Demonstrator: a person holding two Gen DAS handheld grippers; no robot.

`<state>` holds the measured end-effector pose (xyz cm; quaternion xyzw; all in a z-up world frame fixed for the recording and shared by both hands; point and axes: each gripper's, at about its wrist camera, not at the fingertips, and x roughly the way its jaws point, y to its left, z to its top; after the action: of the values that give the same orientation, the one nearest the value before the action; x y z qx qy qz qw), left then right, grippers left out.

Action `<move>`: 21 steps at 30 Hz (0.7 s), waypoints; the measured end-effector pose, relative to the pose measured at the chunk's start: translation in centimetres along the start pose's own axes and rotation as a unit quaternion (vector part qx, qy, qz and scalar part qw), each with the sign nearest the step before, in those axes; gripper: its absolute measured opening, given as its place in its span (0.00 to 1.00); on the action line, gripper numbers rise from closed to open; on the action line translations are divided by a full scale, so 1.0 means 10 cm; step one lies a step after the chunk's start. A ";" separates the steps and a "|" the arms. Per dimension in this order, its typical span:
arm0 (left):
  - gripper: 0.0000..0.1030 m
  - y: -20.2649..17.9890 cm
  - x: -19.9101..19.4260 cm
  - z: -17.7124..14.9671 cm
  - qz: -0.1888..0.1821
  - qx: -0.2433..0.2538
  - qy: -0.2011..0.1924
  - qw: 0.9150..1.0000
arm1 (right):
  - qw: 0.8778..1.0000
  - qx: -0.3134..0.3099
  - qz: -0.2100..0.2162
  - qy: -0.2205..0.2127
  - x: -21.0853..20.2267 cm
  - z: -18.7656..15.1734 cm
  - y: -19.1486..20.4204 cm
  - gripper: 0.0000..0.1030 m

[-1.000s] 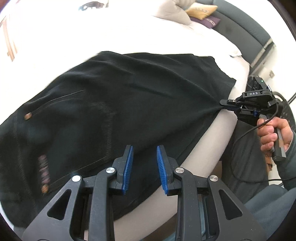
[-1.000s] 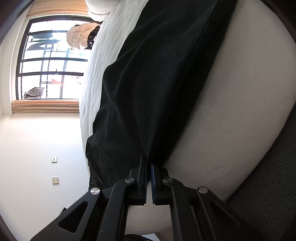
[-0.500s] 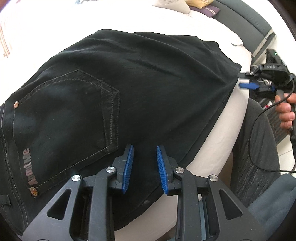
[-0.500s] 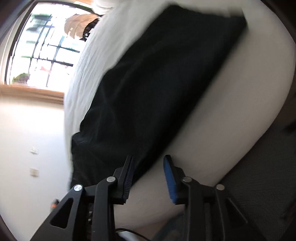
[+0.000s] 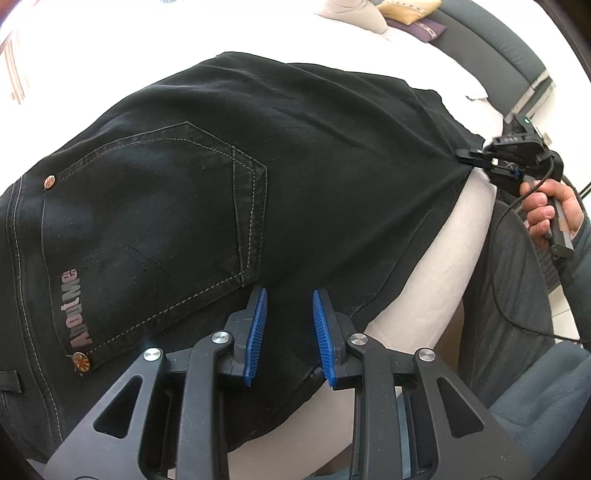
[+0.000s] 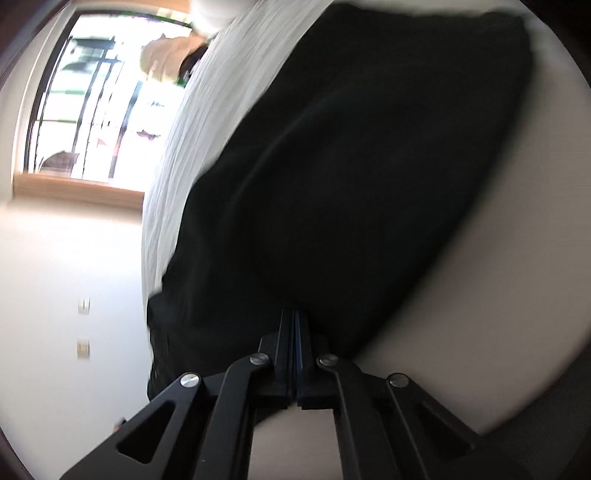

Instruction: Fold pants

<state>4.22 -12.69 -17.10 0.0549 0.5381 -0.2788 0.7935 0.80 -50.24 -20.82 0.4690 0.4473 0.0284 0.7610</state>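
Black pants (image 5: 258, 177) lie flat on a white bed, back pocket up, with a pink logo at the left. My left gripper (image 5: 289, 301) is open, its blue pads (image 5: 258, 325) hovering over the pants' near edge, holding nothing. My right gripper (image 5: 466, 157) is shut on the pants' right edge and pulls the cloth taut there. In the right wrist view the right gripper (image 6: 294, 317) is closed on the black pants (image 6: 351, 184), and the picture is blurred.
The bed (image 5: 443, 266) has a rounded pale side running under the pants. Cushions (image 5: 402, 7) and a dark headboard (image 5: 495, 48) are at the far right. A window (image 6: 92, 99) and a white wall (image 6: 55, 295) show in the right wrist view.
My right gripper was shut on the pants, opened and let go half a second ago, and is now shut on the edge again. The left gripper stayed open.
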 end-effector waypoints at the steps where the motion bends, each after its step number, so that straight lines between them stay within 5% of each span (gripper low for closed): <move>1: 0.24 -0.01 0.01 0.01 0.004 0.002 0.000 1.000 | 1.000 0.008 -0.016 -0.017 -0.14 0.06 -0.06 0.00; 4: 0.24 -0.05 0.03 0.03 0.013 0.008 0.002 1.000 | 0.997 0.010 -0.039 -0.069 -0.49 0.24 -0.06 0.22; 5: 0.24 -0.05 0.04 0.03 0.013 0.007 0.002 1.000 | 0.996 -0.004 -0.028 -0.089 -0.59 0.32 0.02 0.39; 10: 0.24 -0.05 0.05 0.02 0.014 0.005 0.002 1.000 | 0.995 -0.043 0.052 -0.077 -0.41 0.67 0.21 0.61; 12: 0.24 -0.03 0.02 0.01 0.012 0.005 0.001 1.000 | 0.997 -0.021 -0.020 -0.067 -0.19 0.83 0.07 0.60; 14: 0.24 -0.01 0.02 0.00 0.010 0.003 0.000 1.000 | 0.994 0.021 -0.076 -0.081 -0.15 0.96 -0.12 0.33; 16: 0.24 0.02 0.02 -0.01 0.008 -0.001 0.000 1.000 | 0.990 0.043 -0.078 -0.110 -0.25 0.97 -0.08 0.36; 18: 0.24 0.03 0.03 0.01 0.008 0.001 0.003 1.000 | 0.992 0.004 -0.039 -0.118 -0.27 0.88 0.23 0.43; 21: 0.24 0.05 0.04 0.02 0.006 0.000 0.004 1.000 | 0.994 -0.093 0.054 -0.032 0.12 0.64 0.87 0.50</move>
<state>4.78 -12.52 -17.48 0.0596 0.5406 -0.2737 0.7933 9.33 -49.28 -14.16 0.4205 0.3925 0.0958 0.8124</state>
